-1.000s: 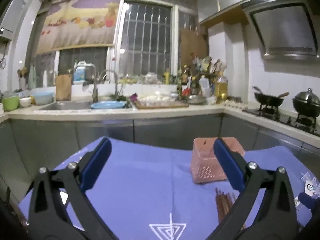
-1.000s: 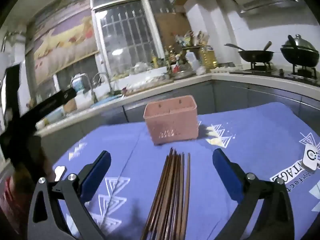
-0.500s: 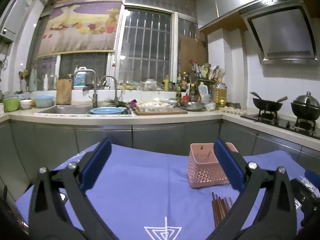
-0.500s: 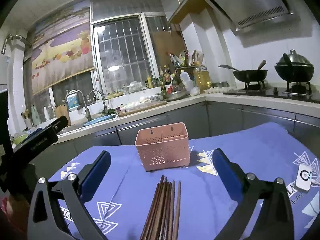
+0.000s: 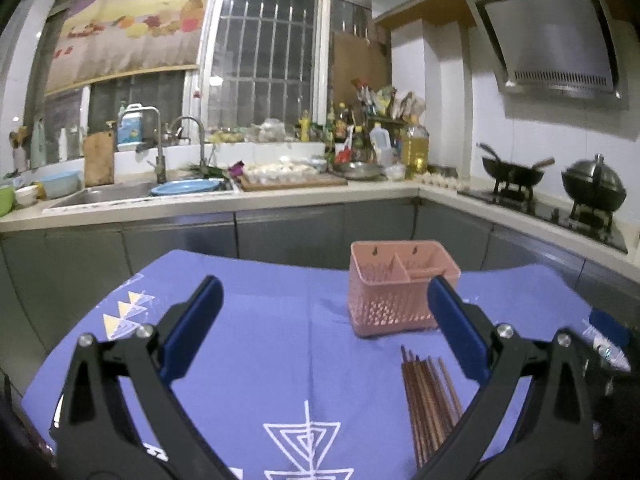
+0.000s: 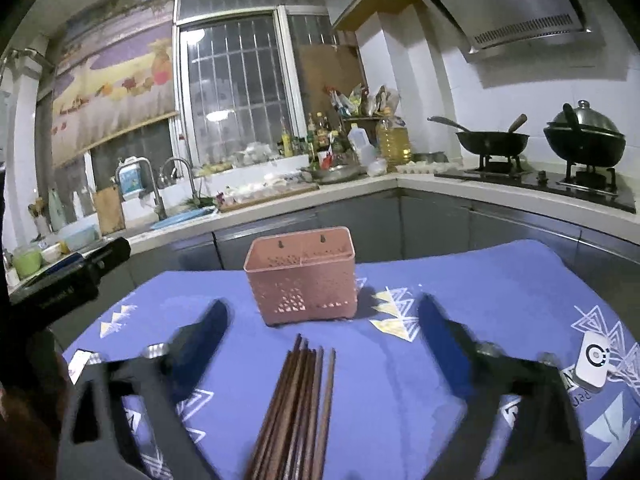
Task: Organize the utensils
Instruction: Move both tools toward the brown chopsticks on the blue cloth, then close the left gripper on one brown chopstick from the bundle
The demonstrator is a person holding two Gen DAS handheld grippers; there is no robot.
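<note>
While both grippers gape empty, wooden chopsticks (image 6: pixel 304 404) lie bundled at lower centre
One perforated pink plastic caddy (image 6: pixel 302 276), two compartments, on blue cloth (image 6: pixel 460 292)

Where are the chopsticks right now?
The chopsticks lie in a bundle on the blue tablecloth, just in front of the pink basket. In the right wrist view they sit between the open fingers of the right gripper.
</note>
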